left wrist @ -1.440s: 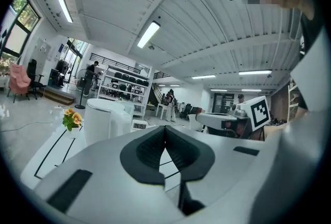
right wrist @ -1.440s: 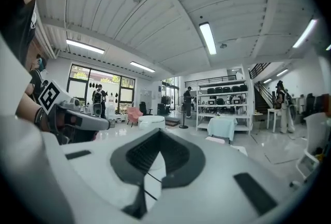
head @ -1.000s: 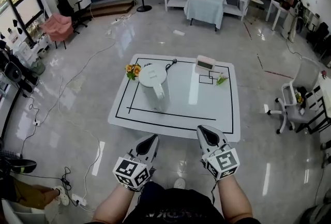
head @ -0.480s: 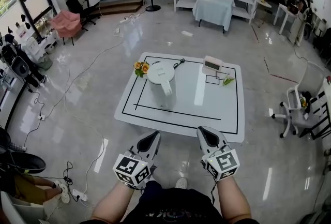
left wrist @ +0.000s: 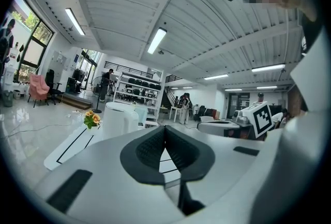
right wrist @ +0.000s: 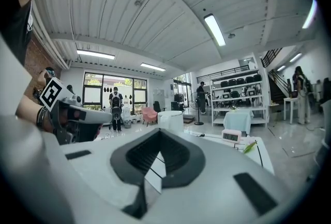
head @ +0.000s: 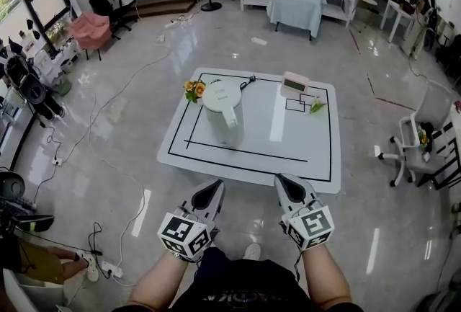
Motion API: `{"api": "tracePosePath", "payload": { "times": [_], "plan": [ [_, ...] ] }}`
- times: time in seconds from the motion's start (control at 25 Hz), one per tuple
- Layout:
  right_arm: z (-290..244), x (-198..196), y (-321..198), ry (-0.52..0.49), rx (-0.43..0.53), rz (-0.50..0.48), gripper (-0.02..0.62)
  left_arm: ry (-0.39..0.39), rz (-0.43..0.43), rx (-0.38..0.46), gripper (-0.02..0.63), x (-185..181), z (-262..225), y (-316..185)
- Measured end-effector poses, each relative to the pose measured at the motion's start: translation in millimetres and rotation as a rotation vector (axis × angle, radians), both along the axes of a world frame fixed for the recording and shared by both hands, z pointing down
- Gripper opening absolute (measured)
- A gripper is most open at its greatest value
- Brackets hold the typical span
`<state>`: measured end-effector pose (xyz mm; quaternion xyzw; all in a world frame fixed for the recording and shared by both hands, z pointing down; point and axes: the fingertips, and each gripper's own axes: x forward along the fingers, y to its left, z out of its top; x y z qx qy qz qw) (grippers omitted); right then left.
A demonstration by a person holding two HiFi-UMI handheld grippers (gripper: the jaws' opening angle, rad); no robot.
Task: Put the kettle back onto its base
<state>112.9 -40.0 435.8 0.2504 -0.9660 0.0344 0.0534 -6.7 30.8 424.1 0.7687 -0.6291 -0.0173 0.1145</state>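
A white kettle (head: pixel 223 112) stands upright on the left half of a low white table (head: pixel 302 152) marked with black lines; a black cord (head: pixel 248 81) runs off behind it. The left gripper view shows the kettle (left wrist: pixel 120 119) ahead and to the left, the right gripper view shows the kettle (right wrist: pixel 170 120) far ahead. My left gripper (head: pixel 213 188) and right gripper (head: pixel 283 181) hover side by side just short of the table's near edge, well apart from the kettle. The left gripper (left wrist: pixel 164 130) and the right gripper (right wrist: pixel 159 132) are both shut with nothing between the pads.
Orange flowers (head: pixel 191 89) sit beside the kettle; a pink clock (head: pixel 294 83) and a green sprig (head: pixel 315 107) lie at the table's far right. Cables (head: pixel 108 181) and a power strip (head: pixel 108 276) trail on the floor at left. An office chair (head: pixel 425 137) stands at right.
The head view has swayed a little, so the table sits slightly differently in the picture. The kettle and both grippers keep their places.
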Motion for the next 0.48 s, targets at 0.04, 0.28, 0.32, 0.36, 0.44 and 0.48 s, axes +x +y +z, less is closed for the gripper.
{"api": "tracePosePath", "payload": {
  "times": [0.04, 0.28, 0.32, 0.36, 0.44, 0.48],
  "plan": [
    [0.1, 0.2, 0.0, 0.001, 0.0, 0.0, 0.002, 0.0, 0.001, -0.001, 0.005, 0.3, 0.1, -0.1],
    [0.7, -0.6, -0.8, 0.001, 0.003, 0.002, 0.002, 0.003, -0.001, 0.001, 0.003, -1.0, 1.6, -0.8],
    [0.5, -1.1, -0.8, 0.001, 0.003, 0.001, 0.002, 0.003, -0.002, 0.0, 0.003, -1.4, 1.8, -0.8],
    [0.3, -1.5, -0.6, 0.002, 0.004, -0.001, 0.002, 0.003, -0.002, 0.0, 0.003, -1.6, 1.9, -0.5],
    [-0.4, -2.1, 0.3, 0.002, 0.004, -0.004, 0.002, 0.004, -0.004, -0.001, 0.003, -1.9, 1.9, 0.4],
    [-0.9, -2.3, 0.7, 0.003, 0.004, -0.005, 0.002, 0.004, -0.005, -0.002, 0.003, -2.1, 1.8, 0.8]
  ]
}}
